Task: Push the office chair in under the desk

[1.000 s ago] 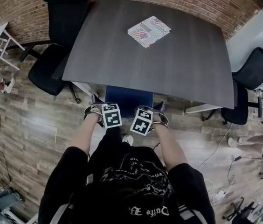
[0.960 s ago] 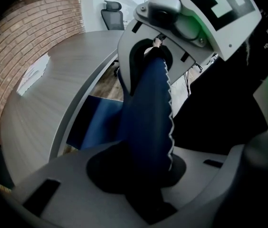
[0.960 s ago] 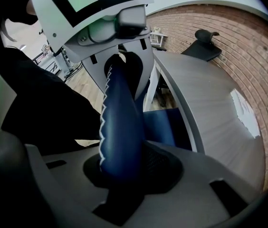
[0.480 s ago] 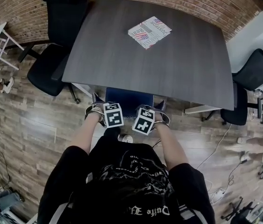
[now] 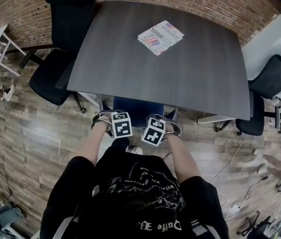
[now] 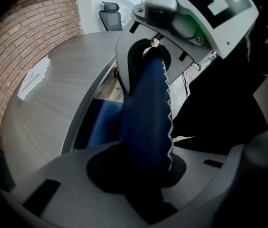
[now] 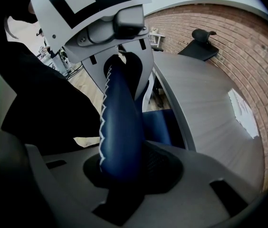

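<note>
Both clamp the stitched top edge of the blue office chair, your left gripper beside your right gripper (the rest sits hidden beneath the dark desk).

Print on folded paper unreadably small, shirt lettering illegible

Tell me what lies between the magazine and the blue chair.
Nothing but bare desk top between magazine and blue chair, as the head view shows.
</note>
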The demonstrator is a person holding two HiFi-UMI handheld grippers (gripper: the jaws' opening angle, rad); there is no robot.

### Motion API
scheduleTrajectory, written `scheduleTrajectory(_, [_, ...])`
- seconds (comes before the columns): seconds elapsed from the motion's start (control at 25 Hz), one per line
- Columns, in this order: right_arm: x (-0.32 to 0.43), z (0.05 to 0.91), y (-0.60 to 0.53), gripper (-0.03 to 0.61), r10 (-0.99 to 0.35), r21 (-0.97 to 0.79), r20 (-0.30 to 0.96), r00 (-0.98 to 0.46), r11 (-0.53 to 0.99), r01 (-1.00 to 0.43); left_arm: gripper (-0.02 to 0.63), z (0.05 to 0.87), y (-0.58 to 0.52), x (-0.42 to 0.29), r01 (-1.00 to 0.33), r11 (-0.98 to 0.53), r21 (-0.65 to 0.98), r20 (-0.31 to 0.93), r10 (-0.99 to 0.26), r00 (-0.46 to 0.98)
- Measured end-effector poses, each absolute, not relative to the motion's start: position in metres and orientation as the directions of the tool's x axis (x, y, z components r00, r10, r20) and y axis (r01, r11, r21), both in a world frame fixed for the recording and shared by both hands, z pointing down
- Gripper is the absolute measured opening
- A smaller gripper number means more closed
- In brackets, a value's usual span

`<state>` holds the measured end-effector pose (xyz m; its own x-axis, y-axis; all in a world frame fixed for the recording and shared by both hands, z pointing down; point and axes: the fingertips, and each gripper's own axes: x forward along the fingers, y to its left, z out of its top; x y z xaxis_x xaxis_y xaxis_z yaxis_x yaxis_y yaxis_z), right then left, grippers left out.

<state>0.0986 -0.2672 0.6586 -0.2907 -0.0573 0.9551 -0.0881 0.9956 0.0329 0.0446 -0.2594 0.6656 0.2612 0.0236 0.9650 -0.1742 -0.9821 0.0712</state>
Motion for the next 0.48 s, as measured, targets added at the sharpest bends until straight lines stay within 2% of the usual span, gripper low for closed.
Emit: scheduleTrajectory(0.48, [0.097, 0.660, -0.279, 0.091, -0.062, 0.034, 0.955, -0.291, 0.994, -0.101, 0.098, 0.666, -0.272, 0.043, -0.164, -0.984, 0.062, 0.965, 0.018, 0.260])
